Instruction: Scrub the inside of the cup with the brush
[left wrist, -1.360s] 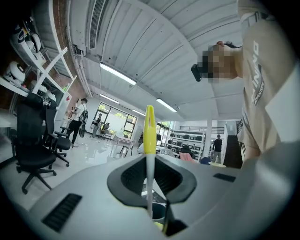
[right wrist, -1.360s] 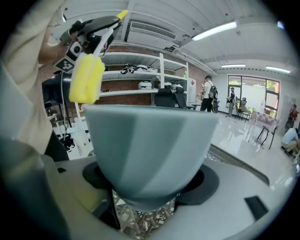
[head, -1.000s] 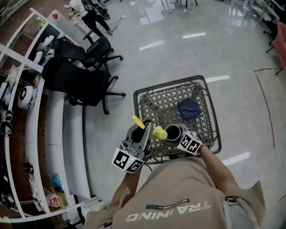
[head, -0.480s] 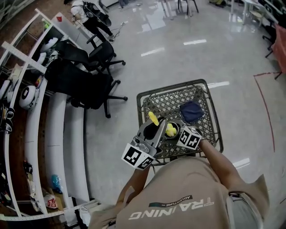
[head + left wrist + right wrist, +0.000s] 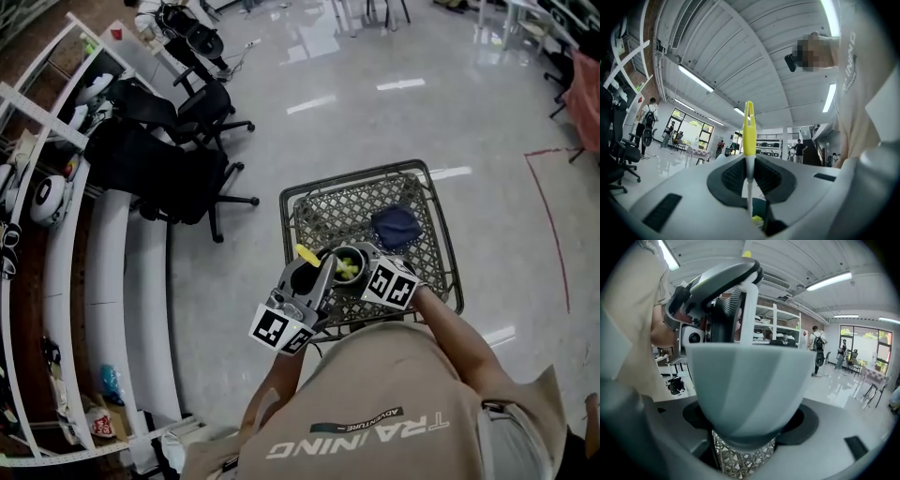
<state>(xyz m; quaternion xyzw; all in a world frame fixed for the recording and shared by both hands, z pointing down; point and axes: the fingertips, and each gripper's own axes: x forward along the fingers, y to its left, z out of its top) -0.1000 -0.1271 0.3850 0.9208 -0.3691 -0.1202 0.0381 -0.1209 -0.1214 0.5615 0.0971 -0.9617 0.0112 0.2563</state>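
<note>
Two grippers, both mine, over one wire-mesh table point(image 5: 302, 201).

Head view: right gripper point(image 5: 368, 273) clamped on the cup point(image 5: 360, 260), near the mesh's front edge. In the cup: the yellow head of the brush point(image 5: 344, 269). Left gripper point(image 5: 319, 275) holds the brush's stem, the handle end slanting up and left. One dark blue cloth point(image 5: 396, 226) on the mesh, apart from the cup.

Left gripper view: my jaws pressed together on the white stem, the yellow handle above.

Right gripper view: my jaws closed on the pale cup's lower sides, mesh beneath.
</note>
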